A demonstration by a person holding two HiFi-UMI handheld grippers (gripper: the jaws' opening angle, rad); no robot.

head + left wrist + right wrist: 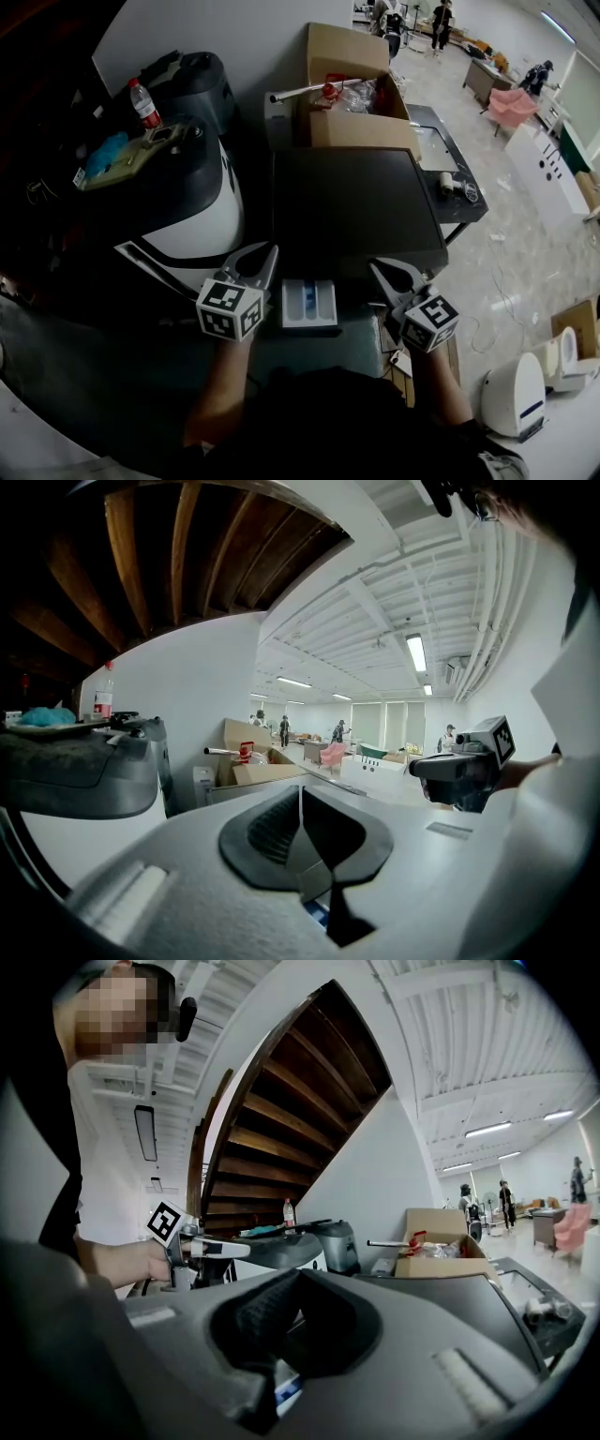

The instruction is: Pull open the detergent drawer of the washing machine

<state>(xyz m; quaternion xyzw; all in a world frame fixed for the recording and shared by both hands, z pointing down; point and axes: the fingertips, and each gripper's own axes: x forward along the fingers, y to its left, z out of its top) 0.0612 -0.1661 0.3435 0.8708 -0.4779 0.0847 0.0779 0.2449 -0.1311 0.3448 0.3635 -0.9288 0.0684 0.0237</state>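
Drawer (309, 304) stands pulled out from the front of the washer (356, 202), white with a blue middle, between my two tools. My left tool (268, 255) sits just left of it, jaws together on nothing. My right tool (382, 272) sits just right of it, jaws likewise together and empty

Open-plan office: desks (485, 80), ceiling lights (415, 653)

The person's grey two-jaw left gripper (266, 260), carrying a black-and-white marker cube, pointed forward and slightly down with its jaws pressed together. The matching right gripper (382, 273) lay level, jaws likewise closed. Both bare forearms reached forward, and the gripper tips angled toward each other.
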